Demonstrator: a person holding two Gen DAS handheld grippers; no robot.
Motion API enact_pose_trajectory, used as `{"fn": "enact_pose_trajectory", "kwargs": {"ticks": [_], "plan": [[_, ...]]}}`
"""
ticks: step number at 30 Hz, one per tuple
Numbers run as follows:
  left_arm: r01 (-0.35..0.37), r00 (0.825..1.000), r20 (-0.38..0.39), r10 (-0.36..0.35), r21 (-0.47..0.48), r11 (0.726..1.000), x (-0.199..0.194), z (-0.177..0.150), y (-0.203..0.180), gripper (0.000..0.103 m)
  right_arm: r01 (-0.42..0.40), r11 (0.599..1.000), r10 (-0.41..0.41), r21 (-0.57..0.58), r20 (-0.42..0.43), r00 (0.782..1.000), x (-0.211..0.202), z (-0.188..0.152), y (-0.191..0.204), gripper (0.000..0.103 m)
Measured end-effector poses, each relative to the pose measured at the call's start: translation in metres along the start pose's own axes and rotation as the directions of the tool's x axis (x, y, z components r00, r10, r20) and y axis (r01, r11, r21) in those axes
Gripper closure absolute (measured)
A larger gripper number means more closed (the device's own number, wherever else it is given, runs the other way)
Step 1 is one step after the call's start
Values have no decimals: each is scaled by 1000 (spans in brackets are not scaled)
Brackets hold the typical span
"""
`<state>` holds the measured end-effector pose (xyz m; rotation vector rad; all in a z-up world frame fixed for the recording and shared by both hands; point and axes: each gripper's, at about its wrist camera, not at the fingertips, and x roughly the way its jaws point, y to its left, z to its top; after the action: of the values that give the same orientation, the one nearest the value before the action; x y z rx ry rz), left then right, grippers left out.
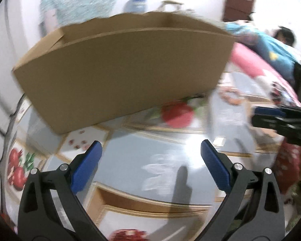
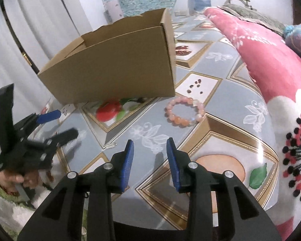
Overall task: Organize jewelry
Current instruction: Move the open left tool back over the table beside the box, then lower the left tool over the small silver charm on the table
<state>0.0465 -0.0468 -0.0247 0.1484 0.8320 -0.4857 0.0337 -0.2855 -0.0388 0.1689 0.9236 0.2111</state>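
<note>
- The brown box (image 2: pixel 114 60) sits open on my bed cover (image 2: pixel 220 92). I can't see inside it.
- My left gripper (image 1: pixel 150 156) is wide open with nothing in it.
- My right gripper (image 2: pixel 150 150) is partly open, also with nothing in it.
- The bracelet (image 2: pixel 185 112) of pink and orange beads lies flat, just beside the box's corner.
- The round beads could slip or roll from my pads if I pinch badly.

Your left gripper (image 1: pixel 151 149) and right gripper (image 2: pixel 150 146) match — black plastic frames with triangular cutouts, silver round screw heads at the pivots, flat blue ribbed pads (image 2: pixel 128 160) on the fingers. Your left hand (image 2: pixel 20 177) shows on its gripper's handle — fuzzy green-and-white sleeve (image 2: pixel 8 196), red beaded band at the wrist.
</note>
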Motion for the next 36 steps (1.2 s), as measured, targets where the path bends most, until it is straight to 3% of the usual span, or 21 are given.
{"fn": "enact_pose_trajectory", "kwargs": {"ticks": [1, 8, 17, 20, 36], "plan": [[30, 999, 11, -30, 27, 999, -2, 1, -8, 10, -2, 1000, 2, 9, 3, 1000, 1, 0, -1, 69], [155, 988, -15, -154, 147, 977, 5, 1, -51, 52, -23, 999, 22, 35, 17, 1000, 3, 0, -6, 69], [210, 977, -80, -198, 200, 957, 18, 1, -69, 90, -41, 998, 39, 54, 30, 999, 4, -3, -11, 69], [206, 977, -97, -189, 211, 956, 23, 2, -71, 94, -44, 997, 42, 60, 32, 999, 5, -4, -13, 69], [199, 977, -130, -166, 299, 933, 28, 5, -79, 93, -52, 996, 49, 71, 38, 998, 6, -4, -16, 69]]}}
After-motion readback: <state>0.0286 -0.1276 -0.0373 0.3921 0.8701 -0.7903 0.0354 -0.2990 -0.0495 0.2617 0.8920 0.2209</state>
